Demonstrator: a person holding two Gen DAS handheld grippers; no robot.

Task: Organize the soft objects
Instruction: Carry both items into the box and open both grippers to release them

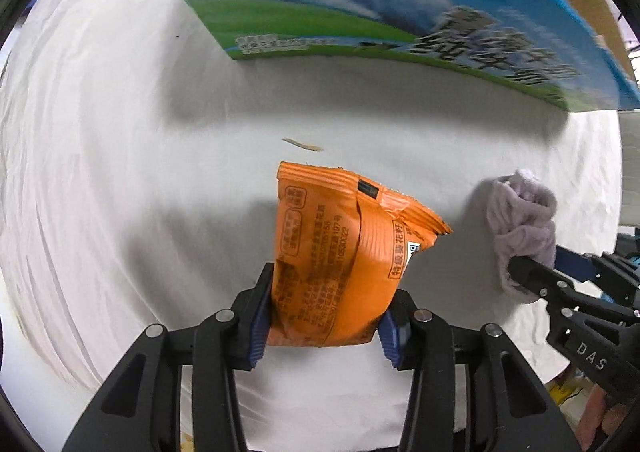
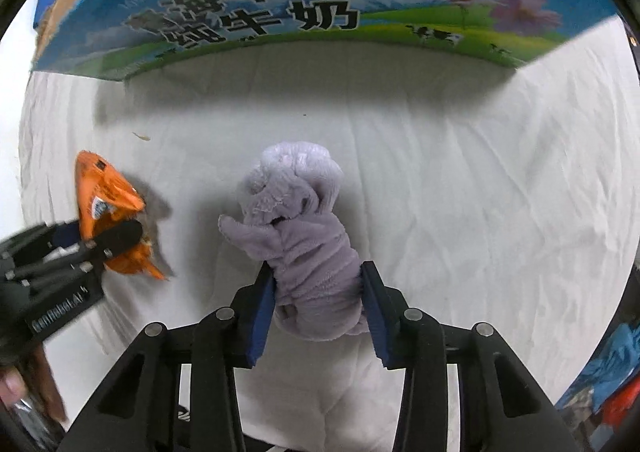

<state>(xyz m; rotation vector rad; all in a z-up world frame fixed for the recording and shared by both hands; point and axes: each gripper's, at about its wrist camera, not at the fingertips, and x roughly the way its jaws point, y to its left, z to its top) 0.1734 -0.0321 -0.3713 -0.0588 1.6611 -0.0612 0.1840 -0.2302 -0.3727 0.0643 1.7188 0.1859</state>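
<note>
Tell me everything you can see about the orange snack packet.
The orange foil snack packet is a small crinkled pouch with serrated, crimped end seals, dark printed text, a back seam and a white label patch. It looks puffed and slightly creased. The left tool pinches its lower end between blue pads, so it points away from the camera over the white cloth. In the right wrist view it sits left of the lilac fleece bundle, apart from it.
</note>
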